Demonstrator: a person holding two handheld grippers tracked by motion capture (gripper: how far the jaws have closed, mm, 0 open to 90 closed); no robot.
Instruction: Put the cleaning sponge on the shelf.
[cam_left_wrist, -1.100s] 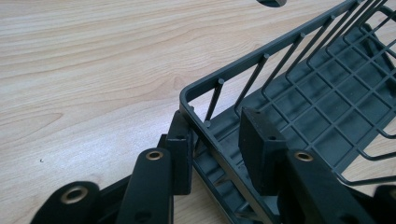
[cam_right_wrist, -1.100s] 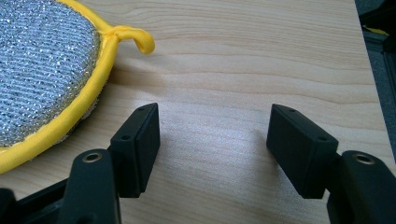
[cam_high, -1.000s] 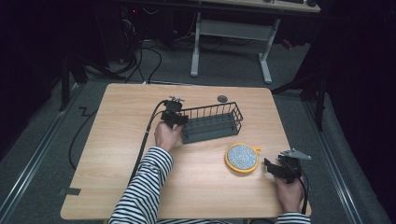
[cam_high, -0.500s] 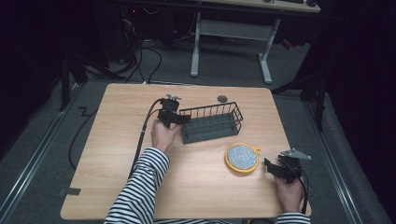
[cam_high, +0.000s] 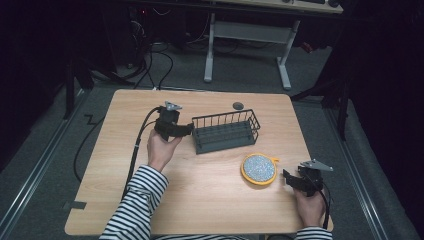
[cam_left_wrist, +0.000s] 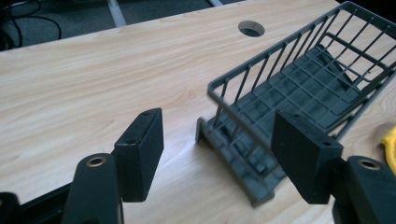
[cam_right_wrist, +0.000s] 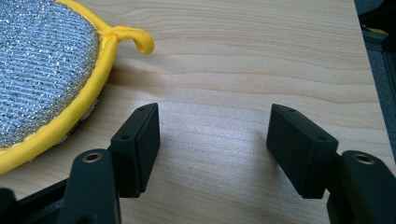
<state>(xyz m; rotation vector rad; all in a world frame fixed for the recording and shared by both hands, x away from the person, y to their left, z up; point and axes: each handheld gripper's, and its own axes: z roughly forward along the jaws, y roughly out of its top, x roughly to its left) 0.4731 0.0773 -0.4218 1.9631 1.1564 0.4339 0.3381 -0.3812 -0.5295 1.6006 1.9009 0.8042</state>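
Pale wooden surface (cam_high: 200, 200): wire basket (cam_high: 227, 131) near its far edge looks light and stiff, best pinched by the end rim; left hand-held gripper (cam_high: 187, 130) has just been opening, nothing between its jaws, right hand-held gripper (cam_high: 289, 178) gapes empty too.

Light falls from above onto the wooden table (cam_high: 200, 200), which stands bright against a room sunk almost to black; the floor and desk frame behind are dim and grainy. The high view is soft, with little fine detail. In the gripper views the tabletop carries a pale sheen (strongest between the jaws in the right gripper view), and the wire basket (cam_left_wrist: 299, 88) throws only faint, diffuse shadows. The near jaws look slightly soft, and straight lines bow towards the edges.
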